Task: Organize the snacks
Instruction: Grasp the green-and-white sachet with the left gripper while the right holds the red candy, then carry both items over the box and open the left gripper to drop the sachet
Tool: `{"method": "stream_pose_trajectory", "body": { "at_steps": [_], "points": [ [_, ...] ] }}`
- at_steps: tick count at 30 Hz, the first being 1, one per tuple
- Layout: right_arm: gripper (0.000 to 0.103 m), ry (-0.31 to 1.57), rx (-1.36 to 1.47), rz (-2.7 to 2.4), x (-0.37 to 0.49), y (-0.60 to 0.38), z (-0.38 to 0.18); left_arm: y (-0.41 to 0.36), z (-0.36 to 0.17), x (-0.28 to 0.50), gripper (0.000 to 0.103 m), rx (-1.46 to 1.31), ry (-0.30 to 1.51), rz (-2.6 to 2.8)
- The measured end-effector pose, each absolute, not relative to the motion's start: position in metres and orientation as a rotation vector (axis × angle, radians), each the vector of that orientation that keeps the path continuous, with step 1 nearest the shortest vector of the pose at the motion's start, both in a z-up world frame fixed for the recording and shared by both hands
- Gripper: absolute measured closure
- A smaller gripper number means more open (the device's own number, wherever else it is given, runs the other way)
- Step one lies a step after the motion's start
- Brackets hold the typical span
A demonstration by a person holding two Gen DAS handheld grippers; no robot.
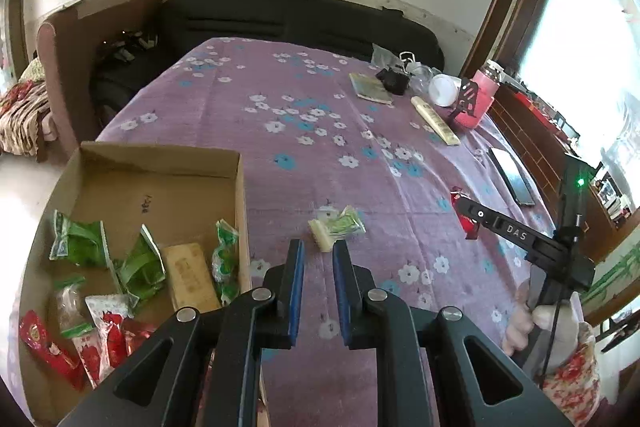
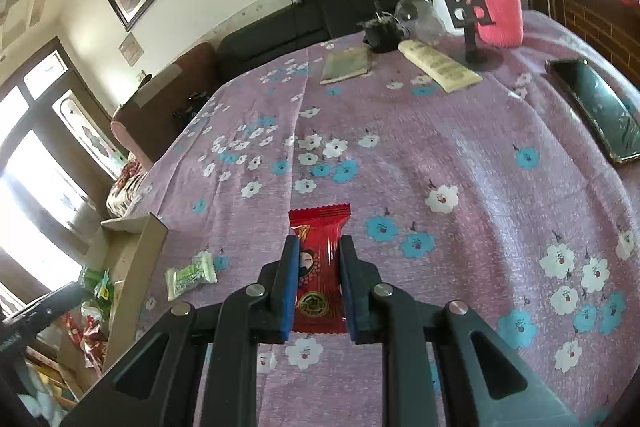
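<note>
So the tabletop [image 1: 304, 99] was covered in a purple cloth with white and blue flowers, and it took up most of both views. At its near left corner sat an open cardboard box [image 1: 236, 195] with a bunch of snacks already inside: green packets [image 1: 80, 239], a tan bar-shaped pack [image 1: 190, 277] and some red-and-white wrappers [image 1: 102, 331] down at the front.

Far right side of the tabletop had the random clutter: a pink bottle [image 2: 498, 3], a dark phone [image 2: 596, 111] lying flat, a cream tube [image 2: 440, 65] and a small booklet [image 2: 348, 65].

The right hand-held gripper [image 2: 319, 255] had its jaws narrowed around a red snack packet [image 2: 320, 227], blue pads either side of the wrapper and apparently touching it, with the packet's top end sticking out past the fingertips. It looked low over the cloth, well right of the box.

The left hand-held gripper [image 1: 319, 255] was holding nothing, jaws parted by a narrow gap, hovering beside the box's right wall. Just beyond its tips a small pale-green snack packet [image 1: 338, 227] lay loose on the cloth, not touching the fingers.
</note>
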State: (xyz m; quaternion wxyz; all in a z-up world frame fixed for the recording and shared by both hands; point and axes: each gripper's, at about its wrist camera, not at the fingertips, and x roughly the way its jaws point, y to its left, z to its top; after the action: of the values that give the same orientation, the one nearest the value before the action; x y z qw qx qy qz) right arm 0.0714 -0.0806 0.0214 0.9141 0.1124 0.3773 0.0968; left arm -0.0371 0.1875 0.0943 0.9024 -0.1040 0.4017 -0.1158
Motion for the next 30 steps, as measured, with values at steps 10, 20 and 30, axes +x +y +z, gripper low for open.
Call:
{"method": "stream_pose_trajectory", "body": {
  "at_steps": [10, 20, 30],
  "points": [
    [0.085, 0.799, 0.228, 0.272, 0.061, -0.066, 0.013, 0.110, 0.049, 0.032, 0.049, 0.197, 0.897, -0.323],
    [0.085, 0.837, 0.305, 0.308, 0.069, -0.079, 0.007, 0.083, 0.027, 0.047, 0.083, 0.300, 1.018, -0.412],
    [0.085, 0.825, 0.280, 0.301, 0.067, -0.075, 0.006, 0.124, 0.066, 0.013, 0.084, 0.044, 0.921, -0.387]
  ]
}}
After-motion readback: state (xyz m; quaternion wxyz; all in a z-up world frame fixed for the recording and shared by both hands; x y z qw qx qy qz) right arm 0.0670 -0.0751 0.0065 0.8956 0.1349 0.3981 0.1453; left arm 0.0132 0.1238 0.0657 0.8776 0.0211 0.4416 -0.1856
